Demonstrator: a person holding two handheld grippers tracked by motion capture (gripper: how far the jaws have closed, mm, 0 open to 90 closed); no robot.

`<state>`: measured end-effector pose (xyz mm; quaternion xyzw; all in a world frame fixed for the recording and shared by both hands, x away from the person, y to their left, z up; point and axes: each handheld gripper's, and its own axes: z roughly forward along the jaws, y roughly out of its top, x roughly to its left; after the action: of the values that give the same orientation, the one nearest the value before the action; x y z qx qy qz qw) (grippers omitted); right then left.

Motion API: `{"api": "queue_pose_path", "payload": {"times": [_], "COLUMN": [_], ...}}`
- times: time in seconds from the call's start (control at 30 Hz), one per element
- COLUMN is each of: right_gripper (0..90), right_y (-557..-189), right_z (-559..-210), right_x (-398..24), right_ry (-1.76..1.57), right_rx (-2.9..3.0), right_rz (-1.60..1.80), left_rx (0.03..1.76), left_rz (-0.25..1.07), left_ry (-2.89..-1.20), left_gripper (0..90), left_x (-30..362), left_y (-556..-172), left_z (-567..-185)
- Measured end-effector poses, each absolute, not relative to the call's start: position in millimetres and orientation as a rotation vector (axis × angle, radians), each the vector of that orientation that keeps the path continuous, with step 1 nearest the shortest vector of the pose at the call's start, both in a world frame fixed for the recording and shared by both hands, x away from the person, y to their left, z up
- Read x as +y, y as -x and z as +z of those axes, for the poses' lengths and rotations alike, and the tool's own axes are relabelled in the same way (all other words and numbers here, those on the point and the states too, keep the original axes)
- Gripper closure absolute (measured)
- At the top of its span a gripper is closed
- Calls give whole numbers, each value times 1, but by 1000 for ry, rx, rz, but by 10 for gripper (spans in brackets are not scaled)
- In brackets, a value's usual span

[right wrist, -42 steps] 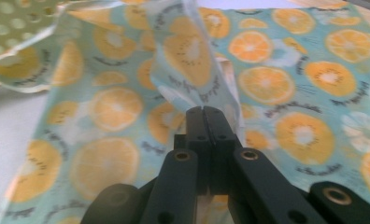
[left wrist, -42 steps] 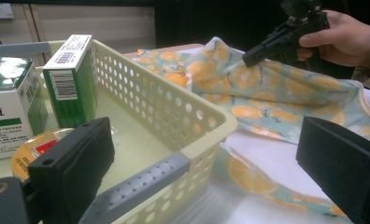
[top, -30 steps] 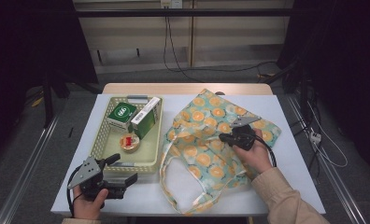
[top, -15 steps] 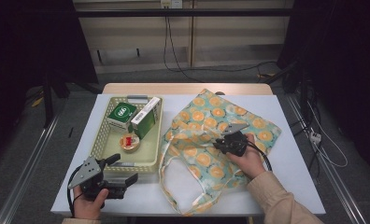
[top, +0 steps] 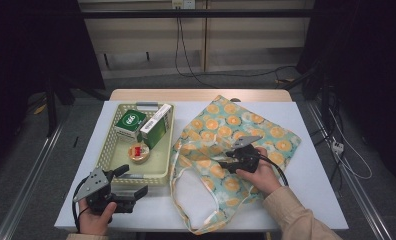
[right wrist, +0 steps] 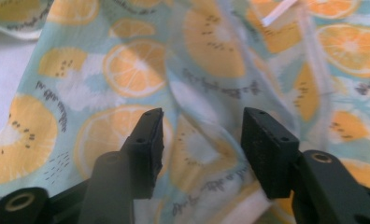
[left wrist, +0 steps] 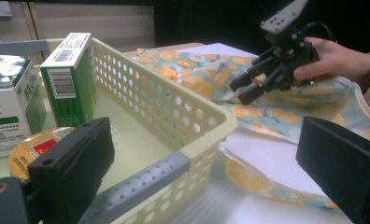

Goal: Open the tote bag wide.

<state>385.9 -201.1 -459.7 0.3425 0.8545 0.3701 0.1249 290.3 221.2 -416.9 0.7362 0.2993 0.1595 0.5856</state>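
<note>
At the left, the left gripper (top: 131, 192) is being held just off the near end of the cream perforated basket (top: 117, 172), its jaws spread wide and holding nothing. Inside the basket, two green-and-white boxes (top: 142, 125) and a round tin (top: 138, 152) are being kept. To the right, the orange-slice print tote bag (top: 236, 132) is lying flat on the table, and the right gripper (right wrist: 199, 140) is being lowered onto it, jaws parted astride a raised fold. For a sound grip, probably only the top layer should be pinched.
</note>
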Motion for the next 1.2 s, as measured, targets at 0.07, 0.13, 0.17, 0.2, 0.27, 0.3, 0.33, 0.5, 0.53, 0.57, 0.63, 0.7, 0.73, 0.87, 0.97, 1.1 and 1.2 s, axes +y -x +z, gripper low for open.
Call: {"api": "queue_pose_path", "payload": {"times": [0.07, 0.13, 0.17, 0.2, 0.27, 0.3, 0.33, 0.5, 0.53, 0.57, 0.63, 0.7, 0.73, 0.87, 0.97, 1.1, 1.2], "right_gripper": [457, 500, 526, 554, 649, 662, 676, 816, 839, 862, 886, 897, 900, 900, 900, 900, 900], "right_y": [-384, -385, -385, -385, -387, -387, -387, -388, -389, -389, -390, -392, -393, -396, -399, -401, -402], "right_z": [-462, -462, -462, -462, -462, -462, -462, -462, -462, -462, -462, -462, -461, -453, -437, -417, -406], "right_x": [-199, -199, -200, -201, -204, -204, -204, -203, -204, -204, -206, -207, -208, -211, -219, -225, -226], "right_ry": [-988, -998, -988, -982, -993, -990, -989, -970, -970, -977, -981, -1019, -1030, -1057, -1089, -1094, -1077], "right_rx": [2471, 2462, 2458, 2459, 2446, 2446, 2446, 2442, 2440, 2436, 2435, 2441, 2447, 2454, 2422, 2391, 2392], "right_rz": [1079, 1076, 1065, 1067, 1062, 1057, 1055, 1040, 1039, 1039, 1045, 1061, 1063, 1085, 1136, 1166, 1160], "left_rx": [699, 699, 698, 696, 691, 694, 696, 701, 703, 705, 708, 705, 705, 706, 692, 674, 673], "left_rz": [373, 373, 371, 373, 380, 378, 377, 375, 374, 371, 367, 365, 365, 359, 362, 360, 338], "left_ry": [-1717, -1715, -1714, -1718, -1718, -1717, -1715, -1706, -1705, -1700, -1697, -1693, -1693, -1697, -1713, -1727, -1730], "left_gripper": [39, 39, 39, 39, 39, 39, 39, 39, 39, 39, 39, 39, 39, 38, 39, 39, 38], "left_x": [221, 221, 221, 220, 220, 220, 220, 221, 221, 221, 221, 221, 221, 222, 220, 217, 214], "left_y": [-290, -290, -290, -290, -290, -289, -289, -289, -289, -289, -289, -289, -289, -290, -292, -299, -305], "left_z": [-417, -416, -416, -416, -415, -415, -415, -413, -413, -412, -411, -408, -407, -401, -395, -388, -384]}}
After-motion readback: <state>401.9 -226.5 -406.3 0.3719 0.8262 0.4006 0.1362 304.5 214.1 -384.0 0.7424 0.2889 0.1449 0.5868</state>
